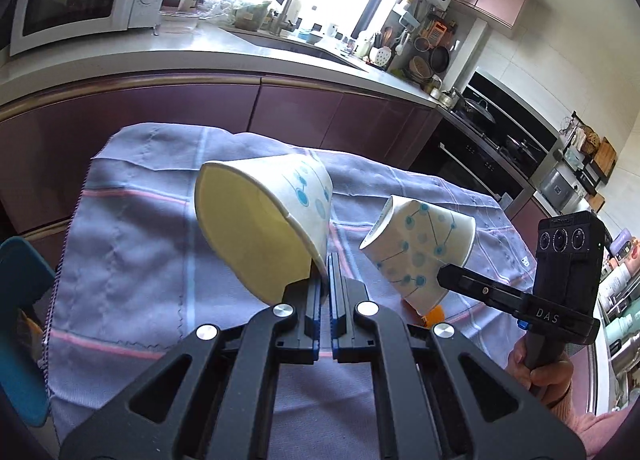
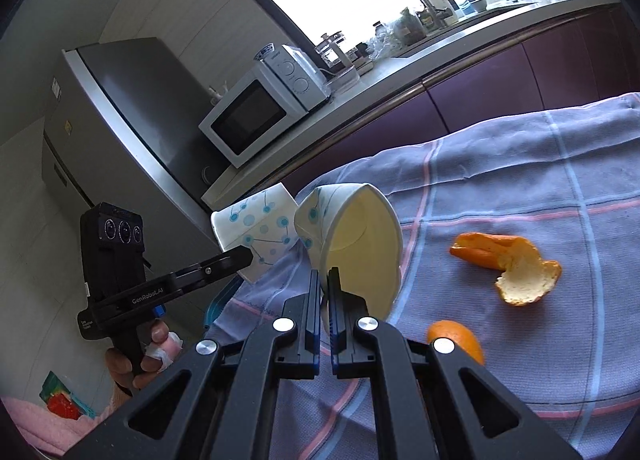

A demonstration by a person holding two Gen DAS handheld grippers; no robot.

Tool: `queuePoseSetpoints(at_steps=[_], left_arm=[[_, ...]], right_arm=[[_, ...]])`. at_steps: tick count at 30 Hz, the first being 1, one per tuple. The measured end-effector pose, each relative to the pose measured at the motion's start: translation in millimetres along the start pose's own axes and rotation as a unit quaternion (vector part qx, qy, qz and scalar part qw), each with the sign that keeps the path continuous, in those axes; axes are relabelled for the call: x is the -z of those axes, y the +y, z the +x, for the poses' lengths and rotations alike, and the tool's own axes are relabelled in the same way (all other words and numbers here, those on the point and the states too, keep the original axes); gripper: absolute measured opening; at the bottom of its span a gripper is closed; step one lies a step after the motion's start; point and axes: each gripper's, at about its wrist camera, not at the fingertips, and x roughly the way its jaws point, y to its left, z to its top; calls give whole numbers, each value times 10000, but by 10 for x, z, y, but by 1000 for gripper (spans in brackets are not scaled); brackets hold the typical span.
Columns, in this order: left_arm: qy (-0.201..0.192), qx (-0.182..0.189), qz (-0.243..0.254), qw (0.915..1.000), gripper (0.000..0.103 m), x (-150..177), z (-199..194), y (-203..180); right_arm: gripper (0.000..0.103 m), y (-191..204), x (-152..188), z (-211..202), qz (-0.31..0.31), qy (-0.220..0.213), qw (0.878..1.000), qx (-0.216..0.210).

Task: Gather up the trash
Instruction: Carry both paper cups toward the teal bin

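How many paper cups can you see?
2. One paper cup is pinched in the left gripper, the other paper cup in the right gripper, both lifted over the checked cloth.

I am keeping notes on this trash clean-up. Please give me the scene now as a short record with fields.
left gripper: shut on the rim of a white paper cup with blue dots
right gripper: shut on the rim of a second white paper cup with blue dots
left on table: two orange peel pieces
surface: lilac checked cloth
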Motion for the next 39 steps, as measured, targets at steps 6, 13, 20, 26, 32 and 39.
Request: queuePoseSetpoints(at_steps=[6, 13, 20, 26, 32, 39], left_arm=[[-68, -260, -188, 9995, 4, 233, -342, 297], [-176, -440, -301, 9984, 4, 458, -710, 547], [-257, -623, -484, 9966, 4, 581, -950, 749], [-297, -788, -602, 9946, 4, 619, -1094, 866], [-335, -930, -694, 9927, 4, 661, -1199, 970], [-437, -1148, -822, 9890, 4, 658, -1296, 1142]], right_arm=[[3, 223, 43, 241, -167, 281, 9993, -202], [3, 455, 88, 484, -331, 546, 9973, -363], [3, 643, 80, 734, -466, 795, 9945, -496], [3, 796, 97, 957, -558, 970, 9917, -631], [3, 900, 154, 1111, -623, 1141, 9888, -727], [3, 970, 146, 1296, -650, 1316, 9857, -826]])
